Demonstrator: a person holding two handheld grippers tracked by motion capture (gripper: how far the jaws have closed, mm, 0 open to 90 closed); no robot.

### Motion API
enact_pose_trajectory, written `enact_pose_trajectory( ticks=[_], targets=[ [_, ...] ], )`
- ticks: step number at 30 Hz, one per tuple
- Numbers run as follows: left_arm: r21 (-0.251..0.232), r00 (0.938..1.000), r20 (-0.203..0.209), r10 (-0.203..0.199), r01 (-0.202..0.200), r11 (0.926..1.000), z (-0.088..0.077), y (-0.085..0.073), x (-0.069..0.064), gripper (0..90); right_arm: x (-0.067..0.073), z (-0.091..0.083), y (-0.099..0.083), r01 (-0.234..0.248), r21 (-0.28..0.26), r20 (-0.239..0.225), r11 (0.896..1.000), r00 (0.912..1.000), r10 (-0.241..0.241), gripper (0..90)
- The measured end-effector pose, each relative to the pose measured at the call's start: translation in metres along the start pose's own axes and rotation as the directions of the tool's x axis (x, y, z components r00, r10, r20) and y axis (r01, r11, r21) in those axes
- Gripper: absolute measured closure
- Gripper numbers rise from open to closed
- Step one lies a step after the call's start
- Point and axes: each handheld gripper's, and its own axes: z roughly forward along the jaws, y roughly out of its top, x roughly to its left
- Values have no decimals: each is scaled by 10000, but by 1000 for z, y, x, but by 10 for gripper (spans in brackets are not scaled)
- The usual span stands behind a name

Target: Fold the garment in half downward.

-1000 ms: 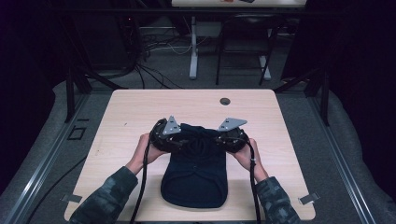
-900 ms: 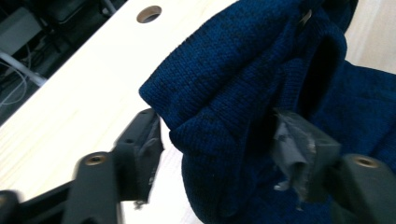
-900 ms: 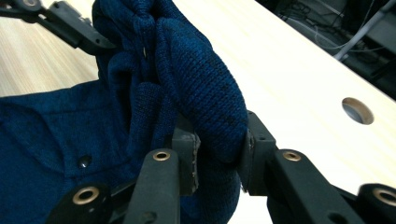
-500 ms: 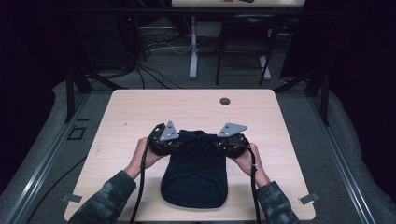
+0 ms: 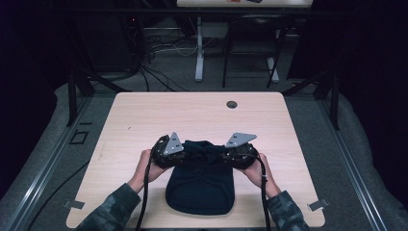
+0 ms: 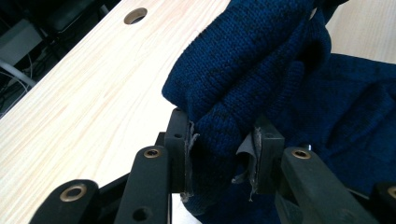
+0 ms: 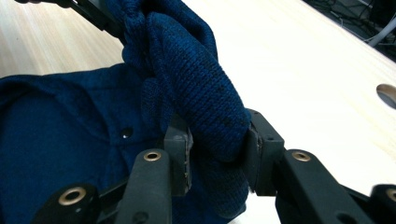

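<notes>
A dark blue knitted garment [image 5: 199, 190] lies on the near half of the wooden table [image 5: 144, 120], its far edge bunched up into a roll [image 5: 201, 147]. My left gripper [image 5: 185, 154] holds the left end of that roll; its jaws have just been closing, and its pads [image 6: 184, 140] press on the knit fold [image 6: 224, 126]. My right gripper [image 5: 220, 155] grips the right end; its jaws have just been opening a little, with the thick fold [image 7: 205, 107] still squeezed between them. The rest of the garment [image 7: 60, 140] lies flat below.
A round cable hole [image 5: 232, 104] sits in the table's far middle. Bare wood stretches beyond and to both sides of the garment. Dark frames, cables and another table's legs [image 5: 199, 53] stand on the floor behind.
Both grippers have come slightly toward the person. The left jaws have shut on the garment's far edge, which is now more bunched between the two grippers.
</notes>
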Motion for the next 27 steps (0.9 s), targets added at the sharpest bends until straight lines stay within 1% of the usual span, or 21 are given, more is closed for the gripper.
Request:
enact_pose_trajectory(
  ticks=[3, 8, 9, 14, 19, 23, 27],
  targets=[
    [-65, 10000, 51, -28, 28, 10000, -1, -1, -2, 669, 2, -2, -3, 28, 17, -74, 10000, 10000, -27, 660],
    [-28, 9999, 151, -69, 70, 10000, -3, -4, -10, 669, 5, -3, -7, 60, 134, -196, 9999, 9998, -58, 661],
    [-52, 9999, 151, -72, 72, 10000, -4, -4, -10, 669, 6, -3, -7, 4, 134, -232, 9999, 9997, -1, 661],
    [-94, 9996, 252, -149, 152, 9998, -5, -8, -13, 670, 10, -3, -11, 63, 181, -329, 9998, 9994, -57, 660],
    [-121, 9995, 311, -102, 105, 9999, -6, -10, -16, 670, 13, -4, -14, 104, 276, -467, 9996, 9989, -91, 660],
    [-177, 9988, 450, -214, 222, 9996, -7, -14, -19, 668, 17, -4, -16, 142, 364, -504, 9992, 9987, -124, 658],
    [-323, 9971, 623, -441, 462, 9984, -7, -20, -21, 667, 20, -3, -19, 59, 451, -603, 9990, 9982, -31, 656]
  ],
)
